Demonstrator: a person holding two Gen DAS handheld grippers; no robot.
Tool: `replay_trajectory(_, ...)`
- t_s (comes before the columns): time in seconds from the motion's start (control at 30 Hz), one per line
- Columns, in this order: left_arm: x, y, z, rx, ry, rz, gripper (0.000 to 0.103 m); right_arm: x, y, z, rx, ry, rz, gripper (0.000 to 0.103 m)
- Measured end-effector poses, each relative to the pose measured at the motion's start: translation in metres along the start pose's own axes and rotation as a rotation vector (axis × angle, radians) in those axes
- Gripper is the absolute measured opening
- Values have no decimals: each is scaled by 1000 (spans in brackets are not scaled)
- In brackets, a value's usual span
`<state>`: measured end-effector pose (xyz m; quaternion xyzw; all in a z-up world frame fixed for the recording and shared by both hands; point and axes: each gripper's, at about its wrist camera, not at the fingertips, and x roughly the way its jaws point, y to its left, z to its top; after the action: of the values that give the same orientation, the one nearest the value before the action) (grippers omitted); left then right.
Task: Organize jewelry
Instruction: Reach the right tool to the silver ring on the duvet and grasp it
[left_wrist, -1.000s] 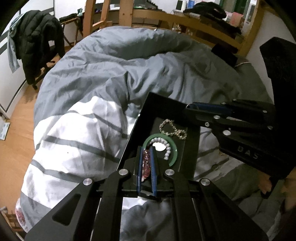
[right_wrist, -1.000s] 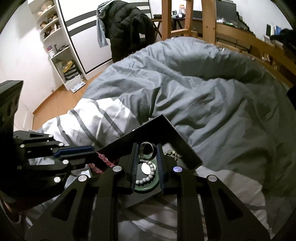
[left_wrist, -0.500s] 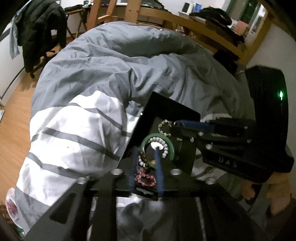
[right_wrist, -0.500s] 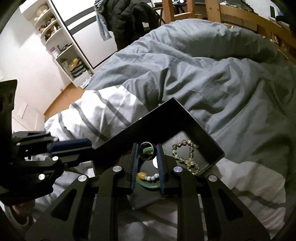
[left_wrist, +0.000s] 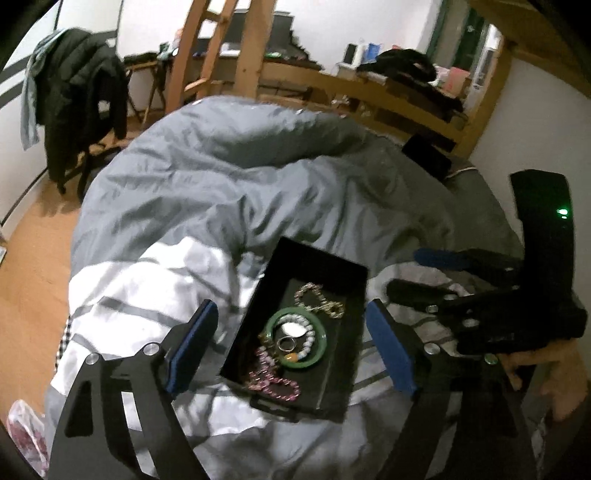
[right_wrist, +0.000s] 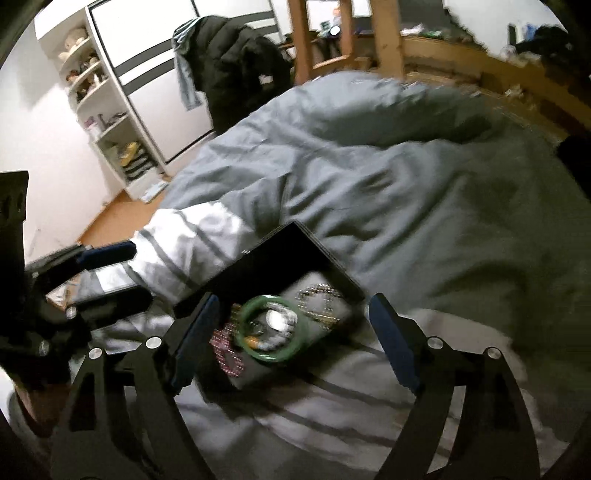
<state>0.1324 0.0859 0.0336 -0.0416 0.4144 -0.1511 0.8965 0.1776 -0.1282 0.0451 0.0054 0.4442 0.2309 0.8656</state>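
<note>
Left gripper (left_wrist: 291, 343): jaws just opened wide, nothing between pads. Pink bracelet (left_wrist: 273, 384) released, now lying in box (left_wrist: 317, 258) below jaws, beside green bangle (left_wrist: 295, 339).

Right gripper (right_wrist: 295, 339): jaws also just opened, empty. Ring (left_wrist: 286, 344) dropped inside bangle, on bead string (left_wrist: 306, 338). Gold chain (left_wrist: 319, 301) at box's far end.

Box rests on duvet (left_wrist: 221, 192) of bed. Judgement: both pieces delivered; all visible jewelry boxed, task near done.
</note>
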Motion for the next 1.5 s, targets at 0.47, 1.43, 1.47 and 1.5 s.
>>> replay_trajectory(0.47,78,-131,-69,350,185,-94,81,-3,-79,-105,-16,143,-121,38)
replay_trajectory(1.43,145,-139,-94,365,349,-191,10,48,-105,-104,39,107,51,11)
replay_trajectory(1.47,144,-139,-94,363,348,-195,10,44,-106,-102,53,93,59,11)
replay_trajectory(1.5,143,-140,-94,359,346,-199,8,41,-109,-101,63,80,61,11)
